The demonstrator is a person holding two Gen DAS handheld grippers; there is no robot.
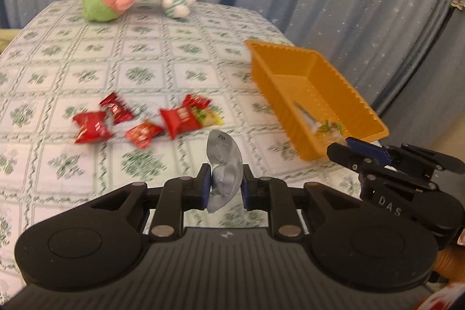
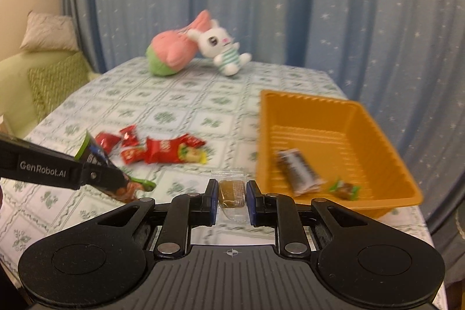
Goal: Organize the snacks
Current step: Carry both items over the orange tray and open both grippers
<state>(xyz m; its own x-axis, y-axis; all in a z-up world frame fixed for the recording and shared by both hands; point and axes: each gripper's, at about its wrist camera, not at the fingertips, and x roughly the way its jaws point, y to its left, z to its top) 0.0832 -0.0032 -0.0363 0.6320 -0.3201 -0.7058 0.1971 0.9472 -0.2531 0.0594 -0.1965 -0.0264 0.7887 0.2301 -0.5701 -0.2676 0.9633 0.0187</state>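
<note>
My left gripper is shut on a crumpled packet whose back is silver. In the right wrist view the left gripper comes in from the left, and that packet shows a dark and green front. My right gripper is shut on a brown snack in a clear wrapper, near the orange tray. In the tray lie a dark silvery packet and a small green-wrapped snack. Several red snack packets lie on the tablecloth. The right gripper also shows beside the tray.
The red packets lie left of the tray on a green-patterned tablecloth. A pink and green plush and a white rabbit plush rest at the far edge. A blue curtain hangs behind; a sofa with cushions stands left.
</note>
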